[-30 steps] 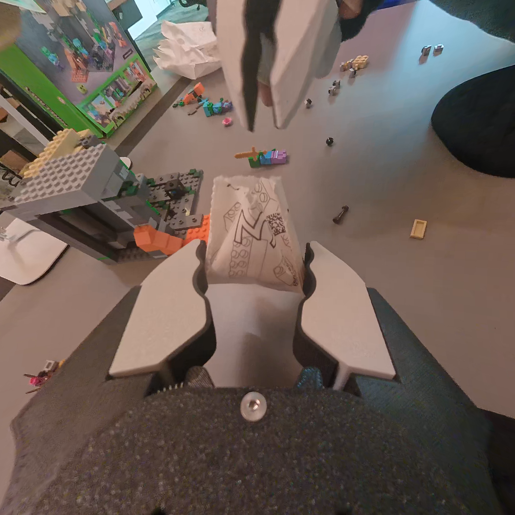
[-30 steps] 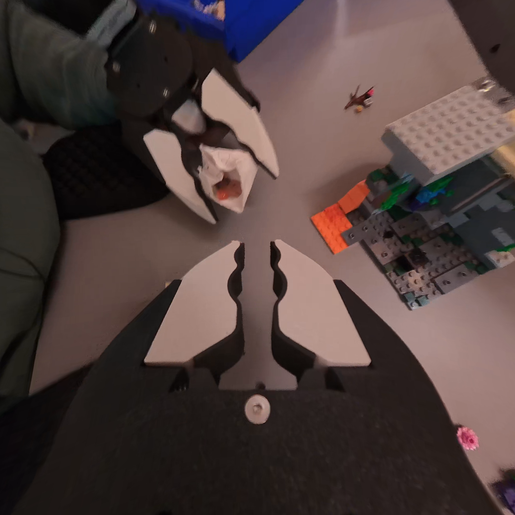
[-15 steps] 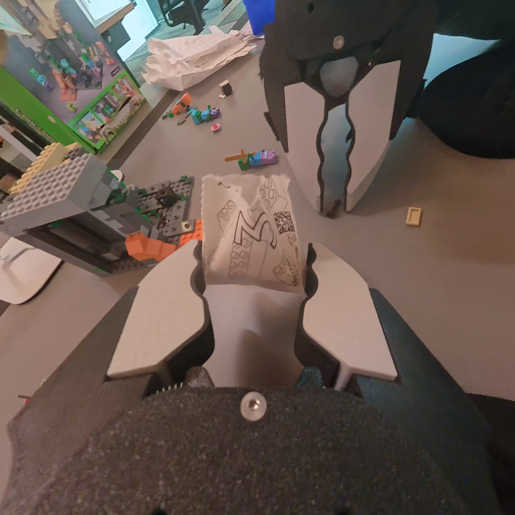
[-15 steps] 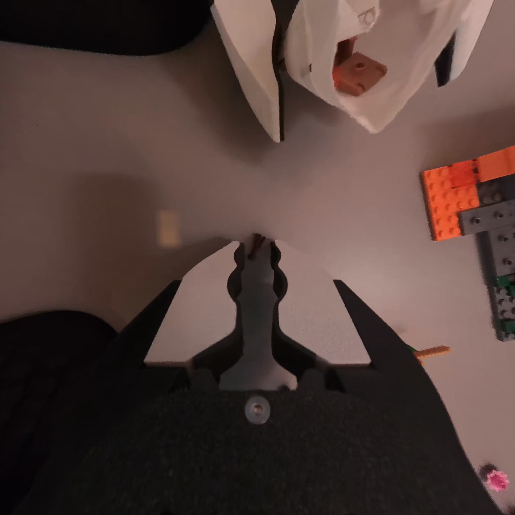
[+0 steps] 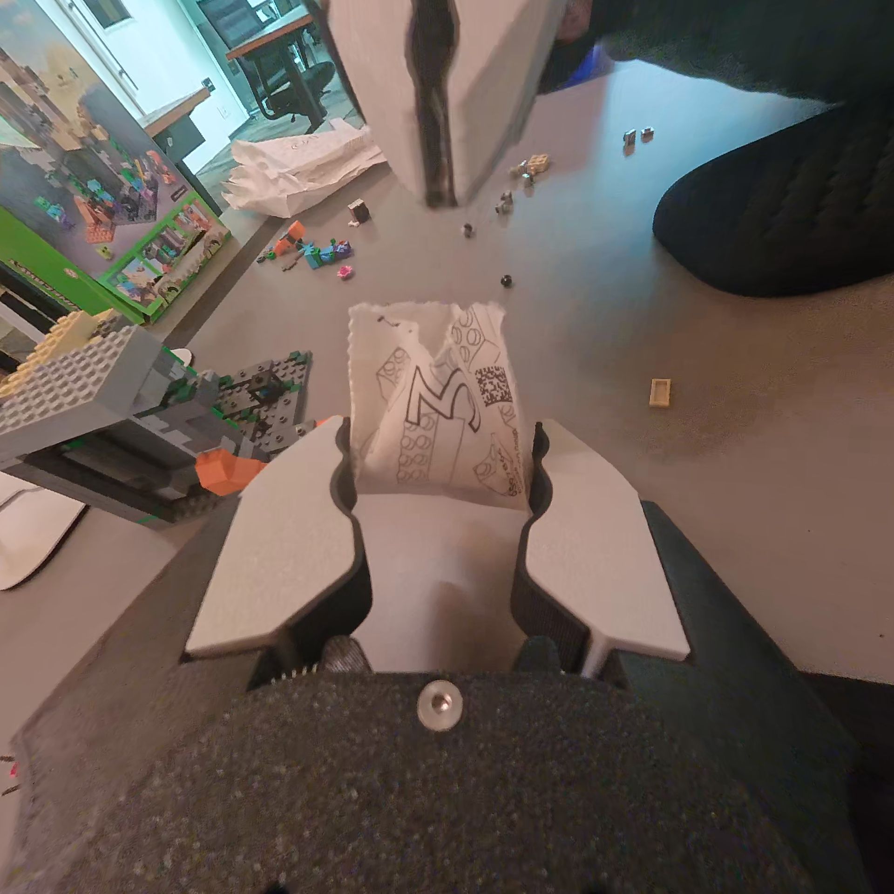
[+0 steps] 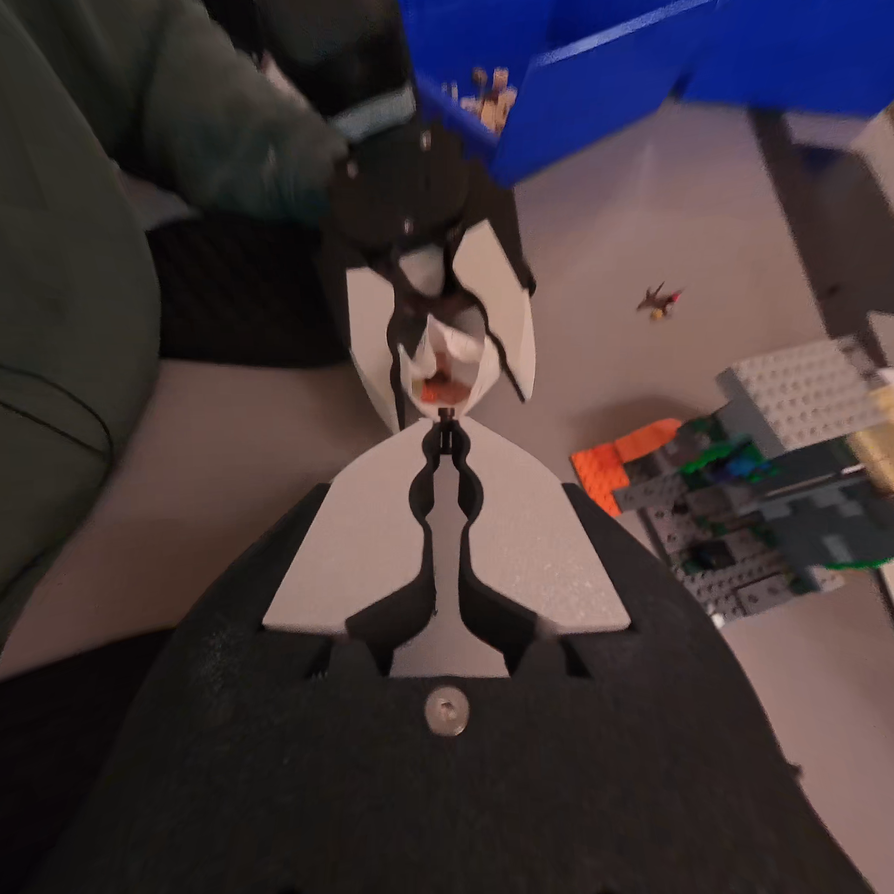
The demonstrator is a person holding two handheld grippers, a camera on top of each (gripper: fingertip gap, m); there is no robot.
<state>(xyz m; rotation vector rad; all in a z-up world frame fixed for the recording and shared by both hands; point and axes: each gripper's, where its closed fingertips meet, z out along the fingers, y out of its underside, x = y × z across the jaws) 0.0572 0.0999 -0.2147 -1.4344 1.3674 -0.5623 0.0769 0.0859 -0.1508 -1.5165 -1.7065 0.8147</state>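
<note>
Surface (image 5: pixel 725 484): grey, fills most of both views; loose bricks scattered in the upper half of the left wrist view.
Brick building (image 5: pixel 96 425): grey and orange model, left edge of the left wrist view; right side of the right wrist view.
Set box (image 5: pixel 96 193): green, upper left of the left wrist view.
Blue bin (image 6: pixel 629 72): top of the right wrist view.
Left gripper (image 5: pixel 440 435): jaws held moderately apart, clamped on the sides of the paper bag.
Paper bag (image 5: pixel 430 401): white, printed, centre of the left wrist view; mouth open toward the right gripper, orange bricks visible inside. Judged light, soft, easily crushed; best held at the sides below the mouth.
Right gripper (image 6: pixel 446 428): jaws almost closed, tips pinching the small dark piece just at the bag mouth.
Small dark piece (image 6: pixel 445 425): thin peg-like part, centre of the right wrist view. Judged rigid, light, prone to slip.
</note>
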